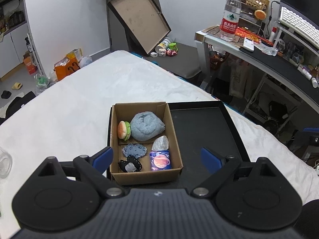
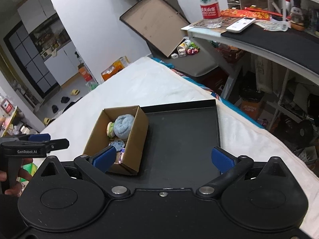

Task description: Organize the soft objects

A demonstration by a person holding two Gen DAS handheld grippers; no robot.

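Both the left gripper [image 1: 156, 158] and right gripper [image 2: 162, 158] hang released and empty; soft toys sit packed inside the cardboard box [image 1: 175, 139], at the left end of the black tray [image 1: 205, 131]. Risk: a finger catching the thin box wall would likely tip it. Open room lies in the tray's bare right half and the white bedding [image 1: 99, 91] around it.

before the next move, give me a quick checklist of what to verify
1. Left claw open, holding nothing: ok.
2. Right claw open, holding nothing: ok.
3. Cardboard box sits in the black tray, left side: ok.
4. Blue plush and burger toy share the far compartment: ok.
5. Soft items left outside the box: cannot tell.
6. Box top clear of both claws: ok.
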